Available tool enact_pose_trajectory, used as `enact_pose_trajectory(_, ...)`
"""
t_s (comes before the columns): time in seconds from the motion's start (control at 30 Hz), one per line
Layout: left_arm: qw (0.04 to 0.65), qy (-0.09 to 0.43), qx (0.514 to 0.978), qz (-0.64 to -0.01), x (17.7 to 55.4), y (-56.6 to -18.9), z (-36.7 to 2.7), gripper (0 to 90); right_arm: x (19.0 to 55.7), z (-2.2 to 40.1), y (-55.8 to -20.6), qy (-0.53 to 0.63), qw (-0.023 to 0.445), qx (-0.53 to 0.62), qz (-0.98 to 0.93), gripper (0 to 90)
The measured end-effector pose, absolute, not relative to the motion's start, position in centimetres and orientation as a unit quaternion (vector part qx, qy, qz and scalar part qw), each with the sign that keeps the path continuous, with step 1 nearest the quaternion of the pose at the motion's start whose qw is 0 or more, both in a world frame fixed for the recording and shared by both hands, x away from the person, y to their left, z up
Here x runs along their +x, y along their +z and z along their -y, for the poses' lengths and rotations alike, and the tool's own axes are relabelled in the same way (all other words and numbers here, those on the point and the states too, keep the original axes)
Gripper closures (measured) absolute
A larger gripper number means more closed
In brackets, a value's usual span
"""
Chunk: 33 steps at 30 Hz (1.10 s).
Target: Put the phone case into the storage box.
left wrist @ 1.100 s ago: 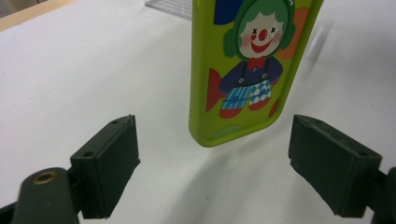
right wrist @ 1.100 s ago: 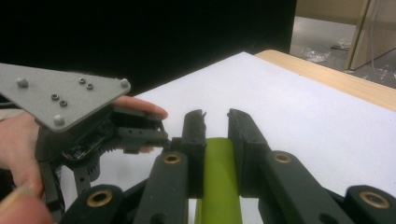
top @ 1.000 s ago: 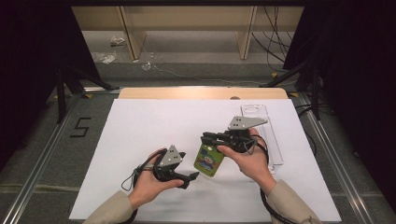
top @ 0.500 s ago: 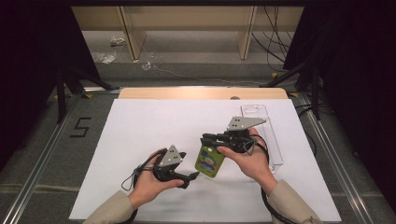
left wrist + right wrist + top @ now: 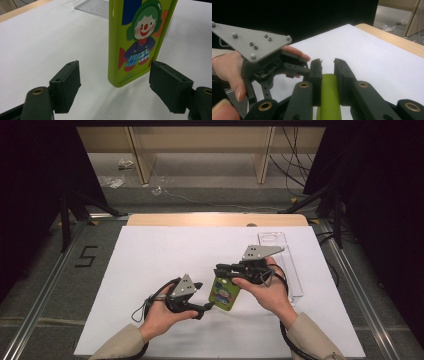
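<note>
Clearly the handover is the risky part. Nearest the person, the left claw (image 5: 113, 90) has its two pads spread on either side of the lower end of the green phone case (image 5: 138, 42), and they have just been closing in toward it, yet in the left gripper view there is bare gap on both sides and neither pad touches the plastic. The case sits off-centre between them, closer to the right-hand pad (image 5: 170, 87) than to the left-hand one, so one pad would likely meet it first and push it sideways or twist it before the other arrives. Because the bottom corner of the case is rounded and the pads reach only its very end, I judge a shallow pinch could slip off.

A little farther out, the right claw (image 5: 327, 75) is pressed together on the upper part of the case, gripping it across its thin edge; the case hangs from it over the white bench (image 5: 150, 260), tilted, clown print facing up in the high view. If that claw lets go before the left one bites, the case would drop onto the bench.

Farther back and to the right, a clear plastic tray (image 5: 285, 260) lies on the bench, well apart from the case, close beside the right hand (image 5: 267, 292).
</note>
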<state>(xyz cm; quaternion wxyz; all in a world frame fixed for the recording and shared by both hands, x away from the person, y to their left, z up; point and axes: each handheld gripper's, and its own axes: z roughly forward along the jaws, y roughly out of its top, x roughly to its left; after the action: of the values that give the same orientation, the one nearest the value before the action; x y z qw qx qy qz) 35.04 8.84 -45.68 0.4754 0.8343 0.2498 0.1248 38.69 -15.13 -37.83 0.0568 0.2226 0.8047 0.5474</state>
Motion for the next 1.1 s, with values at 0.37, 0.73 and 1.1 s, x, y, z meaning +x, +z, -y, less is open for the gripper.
enact_pose_trajectory(0.37, 0.499, 0.099, 0.837, -0.202, 36.0, -46.1, -7.9, 31.6, 38.6, 15.0, -37.8, 0.543, 0.048, 0.215, -0.81, 77.9)
enact_pose_trajectory(0.73, 0.498, 0.075, 0.846, -0.175, 36.5, -46.8, -7.2, 44.9, 38.6, 14.9, -37.8, 0.543, 0.041, 0.211, -0.812, 77.9)
enact_pose_trajectory(1.1, 0.5, 0.066, 0.848, -0.164, 36.6, -46.6, -7.5, 59.0, 38.6, 14.8, -37.9, 0.544, 0.029, 0.208, -0.813, 77.9)
